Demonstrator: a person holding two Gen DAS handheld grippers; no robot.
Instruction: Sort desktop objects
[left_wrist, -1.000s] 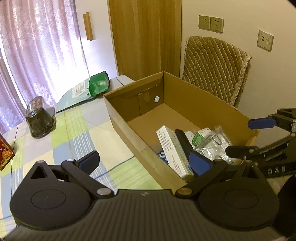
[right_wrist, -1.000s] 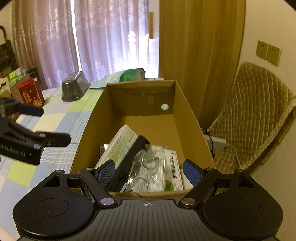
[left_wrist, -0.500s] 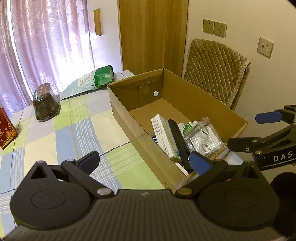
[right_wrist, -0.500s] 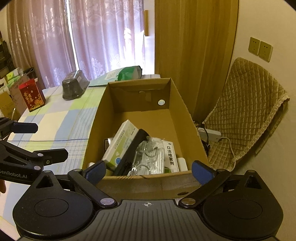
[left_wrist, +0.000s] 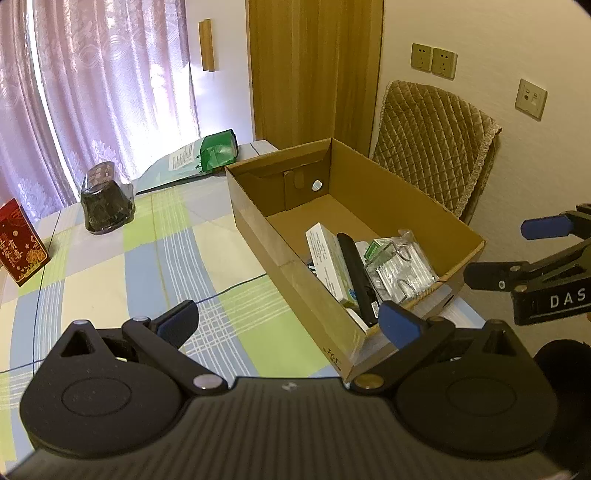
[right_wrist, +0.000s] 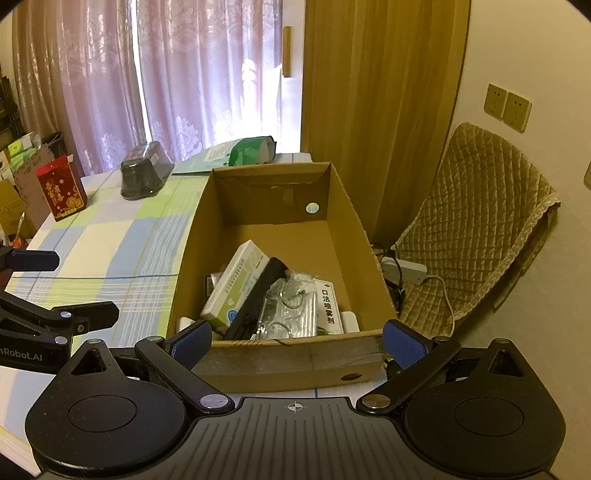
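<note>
An open cardboard box stands on the checked tablecloth. Its near end holds a white and green carton, a black bar, a clear bag of metal rings and a white medicine box. My left gripper hovers open over the cloth at the box's near corner, holding nothing. My right gripper hangs open in front of the box's near wall, also holding nothing. Each gripper shows in the other's view, the right gripper and the left gripper.
A red gift box, a dark wrapped container and a green bag on a folder sit at the table's far side. A quilted chair and a power strip stand right of the table. Curtains hang behind.
Both grippers have pulled back and up from the box, which now looks smaller and farther off. The things in the box lie as before.
</note>
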